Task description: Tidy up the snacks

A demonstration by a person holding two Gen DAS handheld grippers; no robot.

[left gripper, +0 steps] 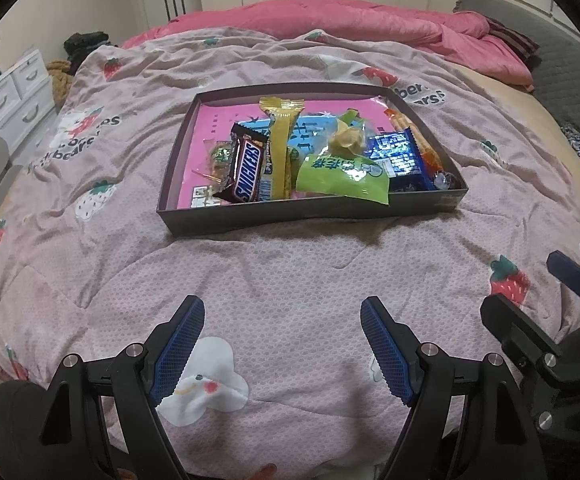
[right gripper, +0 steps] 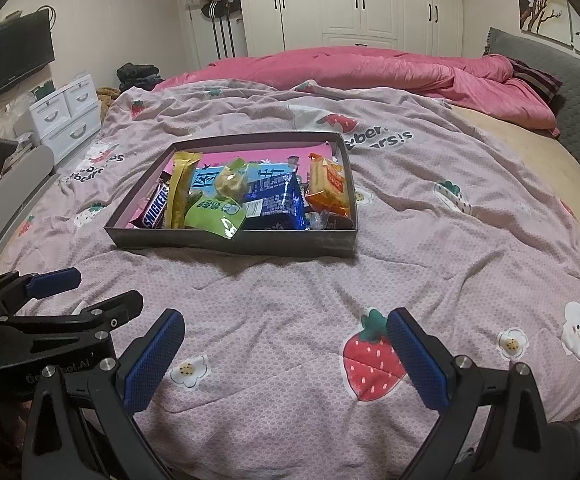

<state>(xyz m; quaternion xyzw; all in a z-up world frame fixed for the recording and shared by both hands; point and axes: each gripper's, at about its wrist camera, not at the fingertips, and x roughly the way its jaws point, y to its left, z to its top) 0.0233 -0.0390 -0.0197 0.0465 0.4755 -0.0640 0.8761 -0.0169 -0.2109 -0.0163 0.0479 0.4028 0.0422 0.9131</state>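
A shallow dark box (left gripper: 302, 218) (right gripper: 225, 242) sits on the bed and holds several snacks. Inside lie a Snickers bar (left gripper: 245, 170) (right gripper: 154, 209), a long yellow packet (left gripper: 279, 148) (right gripper: 179, 188), a green pouch (left gripper: 342, 178) (right gripper: 213, 216), a blue wrapper (left gripper: 400, 156) (right gripper: 275, 200) and an orange pack (right gripper: 330, 184). My left gripper (left gripper: 281, 312) hovers open over the quilt in front of the box, nothing between its fingers. My right gripper (right gripper: 285, 322) is open and empty too, nearer than the box and off to its right. Each gripper shows at the edge of the other's view.
The pink strawberry-print quilt (left gripper: 290, 280) (right gripper: 450, 240) covers the bed around the box. A bunched pink duvet (right gripper: 370, 68) lies at the far side, a grey headboard cushion (right gripper: 578, 92) on the right. White drawers (right gripper: 65, 116) stand left of the bed.
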